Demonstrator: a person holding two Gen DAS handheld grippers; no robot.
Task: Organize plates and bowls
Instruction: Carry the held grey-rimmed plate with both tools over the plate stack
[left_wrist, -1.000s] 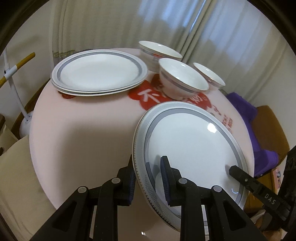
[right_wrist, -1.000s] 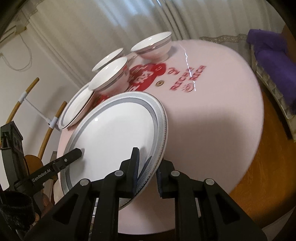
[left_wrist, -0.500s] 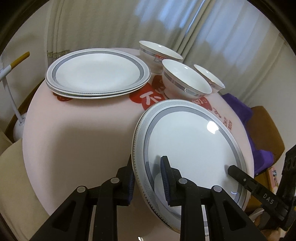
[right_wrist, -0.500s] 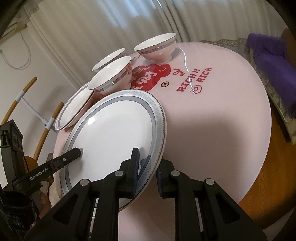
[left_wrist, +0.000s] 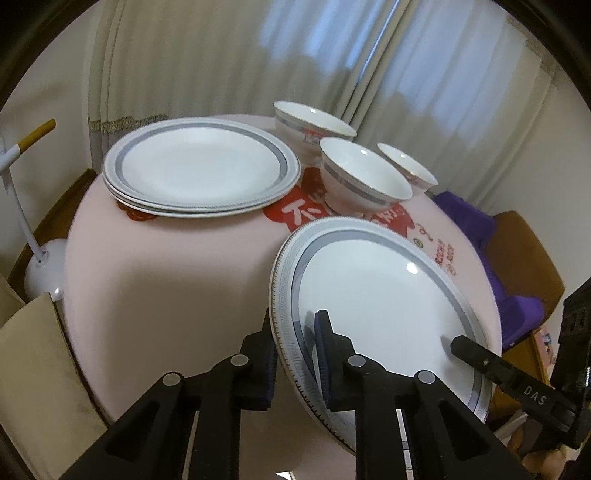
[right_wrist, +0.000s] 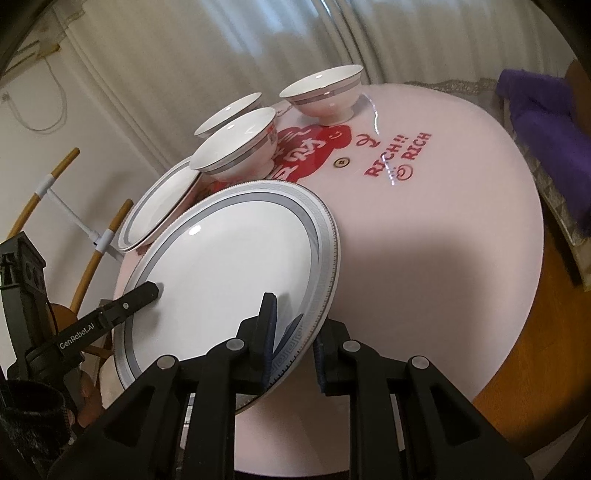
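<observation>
A white plate (left_wrist: 369, 306) with a grey band is held tilted above the pink round table (left_wrist: 166, 277). My left gripper (left_wrist: 295, 332) has the plate's near-left rim between its pads, and its jaws are closing on it. My right gripper (right_wrist: 293, 332) is shut on the opposite rim of the same plate (right_wrist: 229, 266). Each view shows the other gripper's fingertip (left_wrist: 461, 341) (right_wrist: 147, 291) resting on the plate. A stack of matching plates (left_wrist: 199, 173) (right_wrist: 159, 210) lies at the far side. Three white bowls (left_wrist: 364, 181) (left_wrist: 314, 122) (left_wrist: 406, 166) stand beside the stack.
Red print and lettering (right_wrist: 399, 155) mark the table's middle. A purple cloth (right_wrist: 543, 122) lies on a chair at the right. A white stand with wooden handles (left_wrist: 22, 147) is at the left, a beige cushion (left_wrist: 29, 369) nearer. Curtains hang behind.
My left gripper's jaws have narrowed on the plate rim and the gripper has tilted slightly, so the far stack sits lower in its view. The plate stays in both grips.
</observation>
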